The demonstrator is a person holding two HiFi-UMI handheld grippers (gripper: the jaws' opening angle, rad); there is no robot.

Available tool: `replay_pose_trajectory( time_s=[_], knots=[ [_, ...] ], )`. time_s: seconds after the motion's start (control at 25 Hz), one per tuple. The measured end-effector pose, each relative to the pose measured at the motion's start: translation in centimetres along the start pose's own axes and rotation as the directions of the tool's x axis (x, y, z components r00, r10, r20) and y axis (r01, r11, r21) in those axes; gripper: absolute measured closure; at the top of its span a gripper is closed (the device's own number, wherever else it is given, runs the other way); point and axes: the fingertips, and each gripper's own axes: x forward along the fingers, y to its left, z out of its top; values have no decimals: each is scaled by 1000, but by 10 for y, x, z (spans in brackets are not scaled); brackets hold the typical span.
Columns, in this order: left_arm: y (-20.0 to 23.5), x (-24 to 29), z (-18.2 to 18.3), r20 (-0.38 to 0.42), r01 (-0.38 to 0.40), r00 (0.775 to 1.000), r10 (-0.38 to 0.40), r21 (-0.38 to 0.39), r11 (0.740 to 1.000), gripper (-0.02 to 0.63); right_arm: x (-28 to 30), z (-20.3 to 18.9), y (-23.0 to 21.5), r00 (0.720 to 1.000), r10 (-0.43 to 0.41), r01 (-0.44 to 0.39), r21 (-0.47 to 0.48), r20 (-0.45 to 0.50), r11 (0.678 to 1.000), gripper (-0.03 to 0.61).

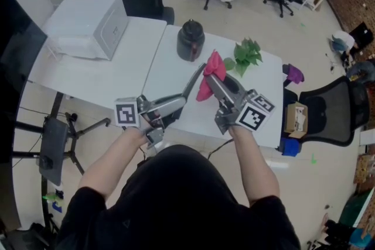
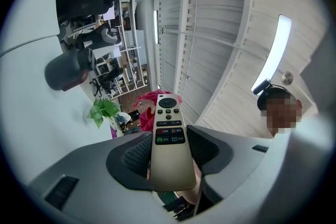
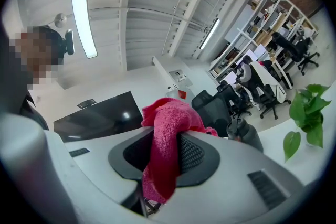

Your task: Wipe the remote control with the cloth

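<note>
Head view, hands: you hold both tools raised over the white table [image 1: 117, 79], the left claw [image 1: 181, 99] and the right claw [image 1: 214, 84] angled toward each other.
Head view, task items: the remote control [image 1: 194, 82] projects from the left claw; the pink cloth [image 1: 212, 69] hangs at the remote's far end. Whether the two touch cannot be told from here.
Head view, surroundings: a dark jug [image 1: 190, 40] and a green plant [image 1: 247, 54] stand on the table just beyond the cloth.
Left gripper view, claw state: the jaws are clamped on the remote control [image 2: 169, 139] at its lower end, button face toward the camera. The cloth [image 2: 149, 107] shows behind its top.
Right gripper view, claw state: the jaws are closed on a bunched fold of the cloth [image 3: 165, 144], with loose fabric above and below the pads.
Risk, remote: you grip one end only, so wiping pressure at the free end would likely lever it sideways or out of the pads.
Risk, cloth: only a fold is pinched, and drag against the buttons could pull it free.
Risk, surroundings: a long stroke may carry you into the jug.
</note>
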Motion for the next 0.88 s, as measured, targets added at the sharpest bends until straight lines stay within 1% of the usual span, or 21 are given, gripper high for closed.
replay_pose_trajectory(
  time_s=[0.12,0.2,0.36,0.52,0.6,0.72,0.88],
  knots=[
    [1,-1,6,30,1,1000,-1,-9,1000,405,-4,4,4,1000,3,-3,-8,15,1000,469],
    [3,-1,16,69,1,998,0,-16,1000,405,-6,-4,12,1000,12,-12,-15,-1,1000,469],
    [6,-4,40,151,-6,988,9,-19,1000,405,-3,-42,37,994,54,-58,-34,-90,998,469],
    [7,-4,54,197,-1,980,6,-22,1000,405,6,-73,52,981,101,-106,-21,-164,994,469],
    [6,-2,55,205,9,979,-4,-25,1000,405,9,-82,55,976,113,-117,-10,-184,993,469],
    [4,1,52,200,16,980,-9,-33,999,405,12,-85,55,975,121,-122,4,-189,992,469],
    [1,3,42,156,24,988,-19,-28,999,405,13,-77,46,980,104,-105,7,-171,994,469]
  ],
)
